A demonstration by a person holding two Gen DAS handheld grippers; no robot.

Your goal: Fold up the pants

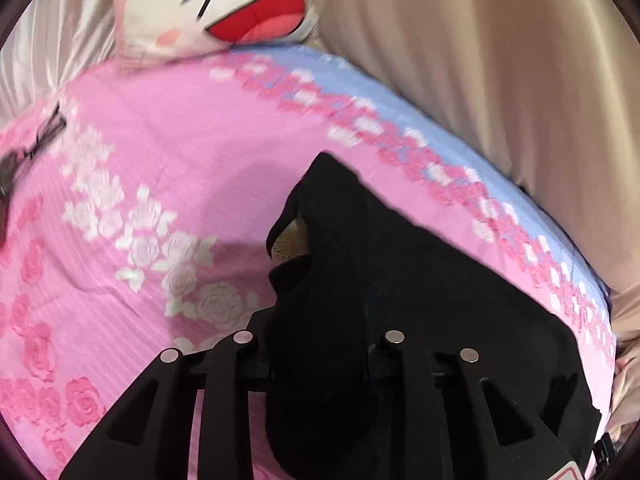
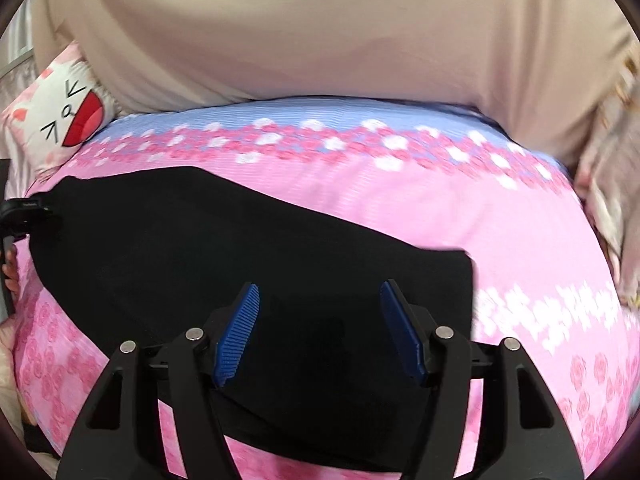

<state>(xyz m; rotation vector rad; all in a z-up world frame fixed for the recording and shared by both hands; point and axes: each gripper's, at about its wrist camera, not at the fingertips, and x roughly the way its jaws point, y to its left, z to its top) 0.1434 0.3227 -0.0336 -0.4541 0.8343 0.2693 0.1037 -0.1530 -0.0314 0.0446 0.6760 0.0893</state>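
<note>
Black pants [image 1: 400, 264] lie on a pink rose-patterned bed cover [image 1: 160, 160]. My left gripper [image 1: 320, 320] is shut on a bunched, lifted edge of the pants. The cloth drapes over its fingers and hides them. A fold gapes there and shows a tan inner lining [image 1: 292, 244]. In the right wrist view the pants [image 2: 240, 232] stretch flat from the left to a straight edge at the right. My right gripper [image 2: 318, 296] hovers open over that end. Its blue pads [image 2: 240, 332] stand apart with nothing pressed between them.
A white cushion with a red cartoon mouth [image 1: 224, 4] [image 2: 68, 116] rests at the head of the bed. Beige fabric [image 2: 320, 32] hangs along the far side. A thin dark object [image 1: 40, 132] lies on the cover. A hand [image 2: 10, 268] shows at the left edge.
</note>
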